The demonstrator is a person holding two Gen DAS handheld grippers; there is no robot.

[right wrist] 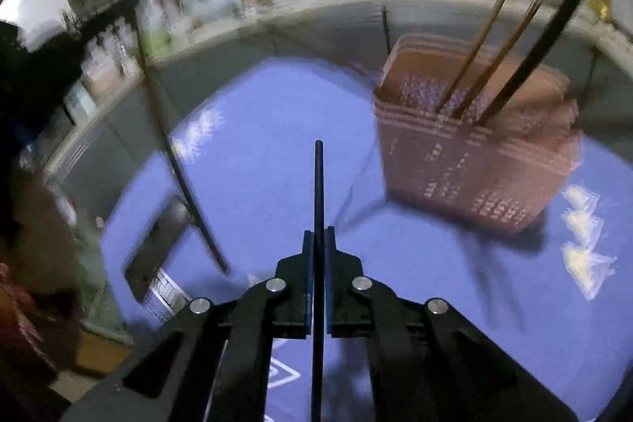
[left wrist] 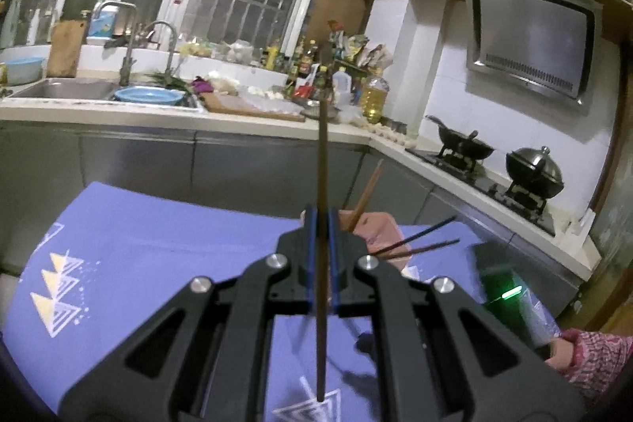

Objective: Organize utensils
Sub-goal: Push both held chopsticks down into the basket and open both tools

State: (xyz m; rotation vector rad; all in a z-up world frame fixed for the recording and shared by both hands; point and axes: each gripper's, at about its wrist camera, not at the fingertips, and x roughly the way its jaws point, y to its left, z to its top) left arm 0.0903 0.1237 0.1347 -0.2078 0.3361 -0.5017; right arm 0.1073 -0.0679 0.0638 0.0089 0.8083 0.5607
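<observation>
Left tool (left wrist: 321,220) clamping brown chopstick (left wrist: 322,161), right tool (right wrist: 319,238) clamping black chopstick (right wrist: 318,184)

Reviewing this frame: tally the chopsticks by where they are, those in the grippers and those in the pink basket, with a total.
Held in the left gripper: 1, a brown chopstick
Held in the right gripper: 1, a dark chopstick
Standing in the pink basket: 3 chopsticks
Total: 5

Wok (left wrist: 465,144), oil bottle (left wrist: 374,98), blue basin (left wrist: 149,94)
</observation>
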